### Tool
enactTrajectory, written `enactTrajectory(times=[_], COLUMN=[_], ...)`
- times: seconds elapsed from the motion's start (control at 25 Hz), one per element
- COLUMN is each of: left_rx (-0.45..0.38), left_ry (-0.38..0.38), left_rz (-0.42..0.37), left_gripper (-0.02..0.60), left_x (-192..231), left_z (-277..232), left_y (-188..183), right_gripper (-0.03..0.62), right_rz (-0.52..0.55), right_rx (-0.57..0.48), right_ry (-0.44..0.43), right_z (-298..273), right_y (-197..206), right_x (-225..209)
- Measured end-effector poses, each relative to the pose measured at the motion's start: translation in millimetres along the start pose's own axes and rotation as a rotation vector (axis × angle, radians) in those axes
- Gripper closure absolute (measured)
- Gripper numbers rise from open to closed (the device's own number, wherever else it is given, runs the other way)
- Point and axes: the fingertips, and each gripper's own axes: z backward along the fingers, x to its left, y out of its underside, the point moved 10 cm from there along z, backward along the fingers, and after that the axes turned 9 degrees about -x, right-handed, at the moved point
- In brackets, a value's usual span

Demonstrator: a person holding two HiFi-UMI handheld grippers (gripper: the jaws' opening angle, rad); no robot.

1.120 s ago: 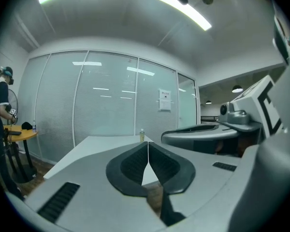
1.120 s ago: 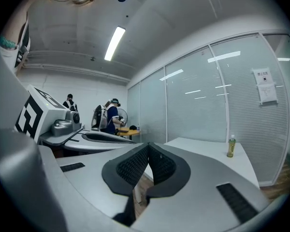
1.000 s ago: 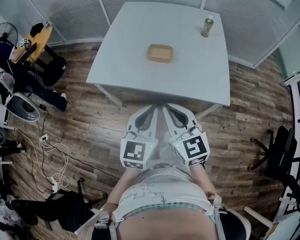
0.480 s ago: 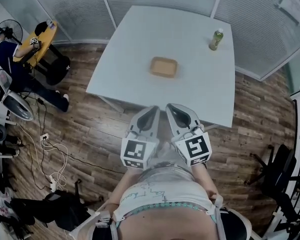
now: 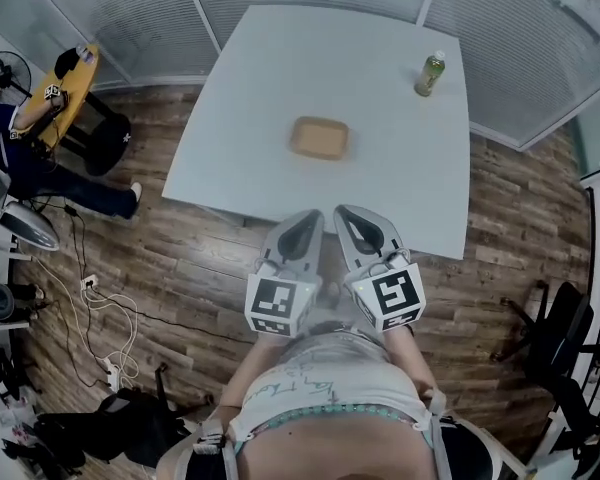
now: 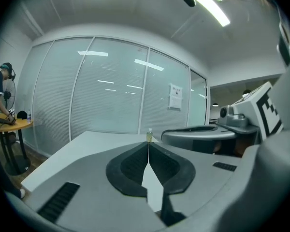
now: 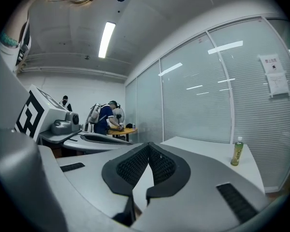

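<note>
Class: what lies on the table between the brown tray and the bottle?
Nothing; the white table between brown tray and bottle is bare, seen in the head view.

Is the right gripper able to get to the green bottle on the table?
Probably, with a long reach: the right gripper hangs shut by the near edge of the table, the green bottle stands at its far right corner, and nothing stands between them.

I have my left gripper [image 5: 311,218] and right gripper [image 5: 346,214] side by side at my waist, pointing forward — each one's jaws pressed together.
</note>
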Motion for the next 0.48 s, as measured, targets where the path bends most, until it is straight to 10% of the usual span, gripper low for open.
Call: enactTrajectory(times=[0.48], left_rx=[-0.007], left_ry=[0.18], left_rz=[-0.015], left_gripper=[0.577], left_x=[103.6], left_z=[-97.6], left_y=[-21.6], right_gripper=[0.594], right_rz=[0.016], right_rx=[0.012], right_ry=[0.158], right_z=[-114.7], right_y=[-0.6], right_x=[-37.7])
